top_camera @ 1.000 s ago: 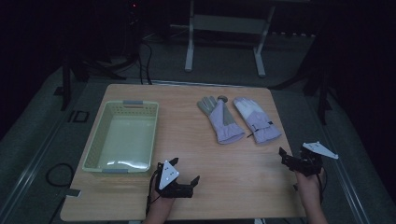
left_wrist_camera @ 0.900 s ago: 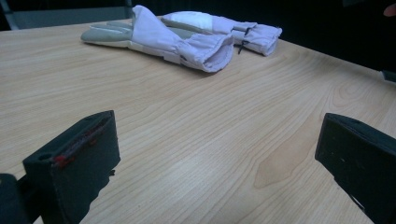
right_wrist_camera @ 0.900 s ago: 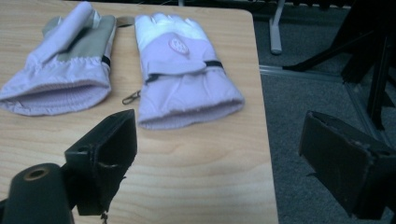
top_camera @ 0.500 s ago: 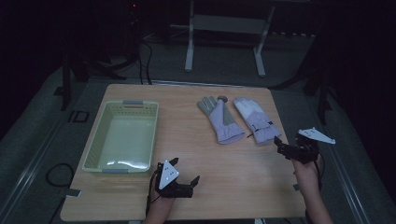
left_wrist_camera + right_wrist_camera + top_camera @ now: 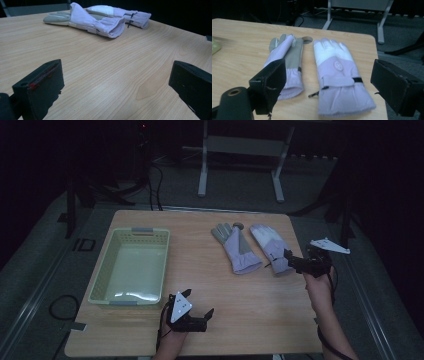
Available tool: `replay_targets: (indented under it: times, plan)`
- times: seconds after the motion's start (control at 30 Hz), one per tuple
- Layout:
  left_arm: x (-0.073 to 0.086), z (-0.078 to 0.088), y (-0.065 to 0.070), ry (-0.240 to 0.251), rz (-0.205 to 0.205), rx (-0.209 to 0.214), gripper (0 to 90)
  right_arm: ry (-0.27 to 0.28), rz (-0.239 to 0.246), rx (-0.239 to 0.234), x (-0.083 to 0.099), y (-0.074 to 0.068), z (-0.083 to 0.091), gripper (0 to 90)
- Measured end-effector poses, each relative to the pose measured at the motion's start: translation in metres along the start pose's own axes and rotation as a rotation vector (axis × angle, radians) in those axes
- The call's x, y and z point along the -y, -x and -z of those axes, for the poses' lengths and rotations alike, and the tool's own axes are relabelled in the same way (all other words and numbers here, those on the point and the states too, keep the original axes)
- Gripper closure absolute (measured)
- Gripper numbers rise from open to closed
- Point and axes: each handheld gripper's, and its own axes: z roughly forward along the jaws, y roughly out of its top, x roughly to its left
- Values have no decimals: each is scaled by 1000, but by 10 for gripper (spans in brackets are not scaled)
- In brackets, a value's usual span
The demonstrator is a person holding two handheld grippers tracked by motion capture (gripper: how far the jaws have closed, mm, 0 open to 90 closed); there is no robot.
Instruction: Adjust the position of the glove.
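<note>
Lying flat on the counter [image 5: 250, 295] are two gloves, side by side, with their fingers pointing to 12 o'clock. The right glove [image 5: 270, 247] is white and light purple, and its cuff is at 6 o'clock. The left glove [image 5: 236, 248] is grey and purple and sits just beside it, toward 9 o'clock. In the right gripper view the right glove [image 5: 339, 80] has a small round badge and a strap across the wrist.

The right gripper [image 5: 295, 262] is at the cuff of the right glove, at about 4 o'clock from the glove. Its jaws are wide apart and hold nothing. From the high view I cannot tell if they touch the cuff.

The left gripper [image 5: 200, 317] is low on the counter, at about 7 o'clock from the gloves and well apart from them. Its jaws are wide apart too, with bare wood between them.

A pale green basket [image 5: 105, 275] sits on the counter at 9 o'clock from the gloves. It is just up from the left gripper, toward 11 o'clock.
</note>
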Motion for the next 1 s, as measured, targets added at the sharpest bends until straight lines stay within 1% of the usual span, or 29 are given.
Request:
replay_targets:
  times: [0.17,0.23,0.27,0.33,0.37,0.43,0.53,0.57,0.6,0.7,0.73,0.8,0.87,0.93,1.0]
  plan:
    - [0,0,0,0,-5,0,0,-14,19,-30,-13,-8,-10,136]
    - [0,0,0,0,-5,0,0,-12,29,-31,-18,-11,-13,135]
    - [0,0,0,0,-5,0,0,-8,26,-39,-20,-12,-14,136]
    - [0,0,0,1,-6,0,0,-5,27,-36,-22,-13,-15,135]
    - [0,0,0,1,-6,0,0,-4,38,-32,-26,-16,-20,136]
    - [0,0,0,1,-7,1,0,-13,35,-53,-29,-17,-24,136]
    - [0,0,0,-1,-4,5,0,-17,39,-50,-30,-18,-28,135]
    - [0,0,1,0,-5,6,0,-24,45,-54,-31,-20,-31,133]
    - [0,0,1,-1,-5,6,0,-38,55,-43,-33,-24,-36,132]
    - [0,0,1,0,-5,6,0,-46,40,-65,-35,-27,-44,135]
    - [0,0,1,-1,-4,6,0,-49,41,-70,-36,-29,-47,135]
    - [0,0,1,0,-5,7,0,-54,52,-72,-37,-32,-54,134]
    - [0,0,1,1,-6,7,0,-63,66,-89,-37,-35,-60,134]
    - [0,0,1,-1,-5,9,0,-71,83,-95,-37,-40,-66,133]
    - [0,0,1,0,-7,10,0,-80,94,-128,-36,-45,-73,134]
